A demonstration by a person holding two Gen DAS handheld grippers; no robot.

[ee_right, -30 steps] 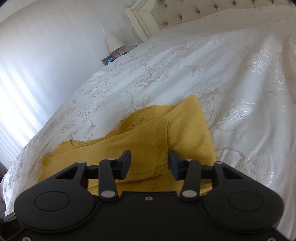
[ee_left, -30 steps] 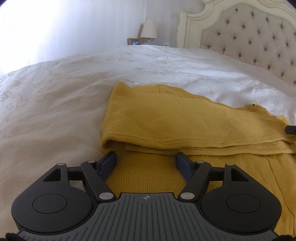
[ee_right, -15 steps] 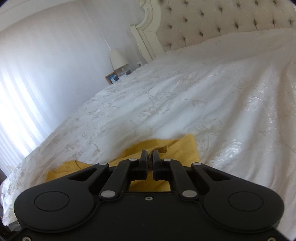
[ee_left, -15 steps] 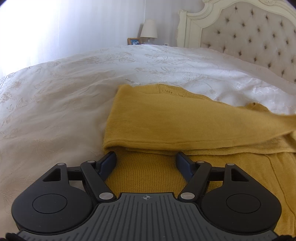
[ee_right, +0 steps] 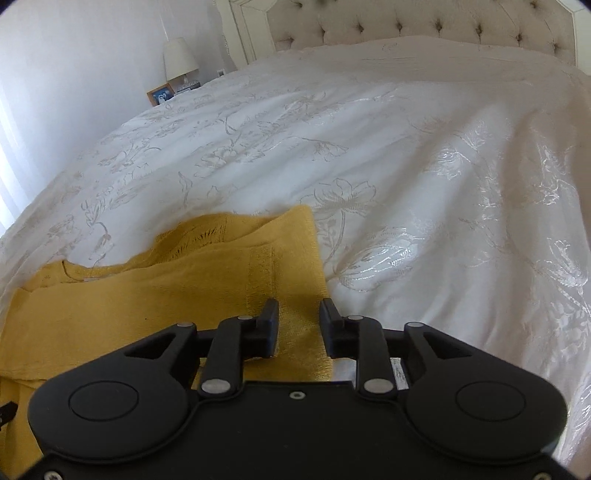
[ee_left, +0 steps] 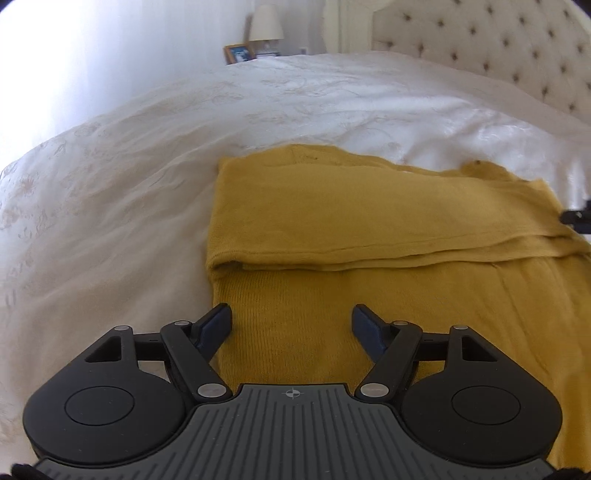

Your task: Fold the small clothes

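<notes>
A mustard-yellow knitted garment (ee_left: 369, 229) lies on the bed, spread over a white floral-embroidered bedspread (ee_right: 406, 155), with its far part folded back toward the near part in a flat layer. The left claw (ee_left: 291, 323) hangs above the garment's near ribbed part, jaws spread wide with nothing between them. The right claw (ee_right: 298, 325) is over the garment's right edge; its jaws are opening, fabric showing beneath the gap, not pinched. Beyond stand a tufted cream headboard (ee_right: 424, 22) and a white-shaded lamp (ee_right: 180, 57).

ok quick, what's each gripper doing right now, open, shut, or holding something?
Left gripper: open, holding nothing, above the yellow sweater.
Right gripper: jaws opening, nothing gripped, sweater edge lying below the gap.
</notes>
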